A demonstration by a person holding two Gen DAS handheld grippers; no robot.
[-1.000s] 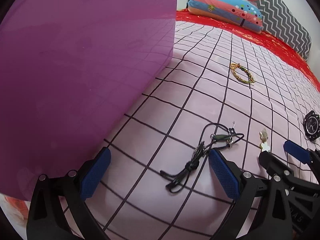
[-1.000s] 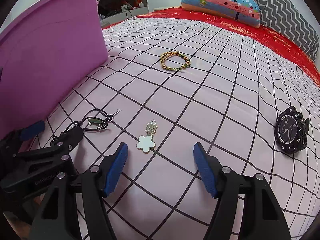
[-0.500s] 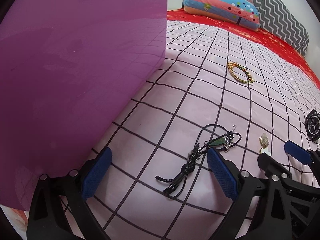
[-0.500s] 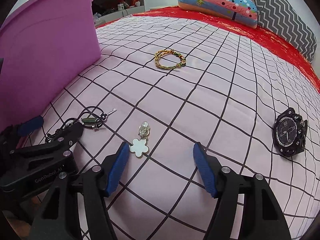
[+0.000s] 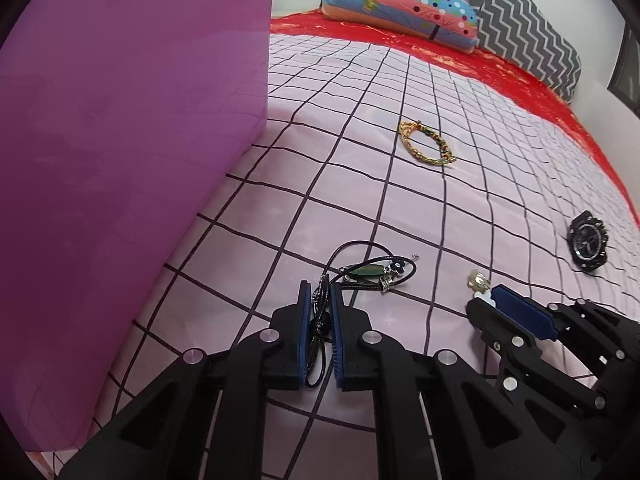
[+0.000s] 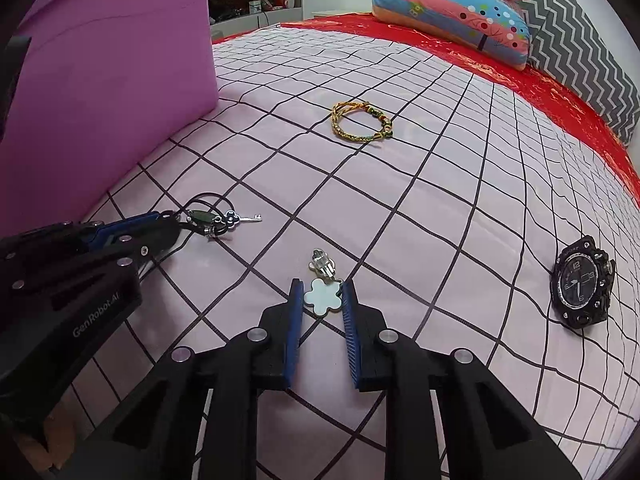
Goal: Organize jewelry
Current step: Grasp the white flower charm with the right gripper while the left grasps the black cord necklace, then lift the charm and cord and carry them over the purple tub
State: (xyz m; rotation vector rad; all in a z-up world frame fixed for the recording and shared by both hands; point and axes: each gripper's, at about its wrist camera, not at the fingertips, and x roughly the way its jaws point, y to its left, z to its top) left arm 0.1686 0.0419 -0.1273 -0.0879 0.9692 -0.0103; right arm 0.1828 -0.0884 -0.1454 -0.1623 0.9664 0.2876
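Observation:
My left gripper point(image 5: 320, 300) is shut on the black cord of a necklace point(image 5: 372, 272) with a green pendant that lies on the pink checked bedspread; it also shows in the right wrist view point(image 6: 208, 218). My right gripper point(image 6: 322, 294) has closed onto a white flower-shaped earring point(image 6: 322, 296), and both pads touch its edges. A gold braided bracelet point(image 6: 360, 124) lies farther back in the middle. A black sport watch point(image 6: 582, 282) lies at the right.
A tall purple bin point(image 5: 120, 140) stands at the left, close to my left gripper; it also shows in the right wrist view point(image 6: 108, 92). Pillows point(image 6: 452, 12) and a red sheet point(image 6: 560, 92) lie at the far end. The two grippers sit side by side.
Both grippers moved forward and down and closed: the left onto the necklace cord, the right onto the flower earring.

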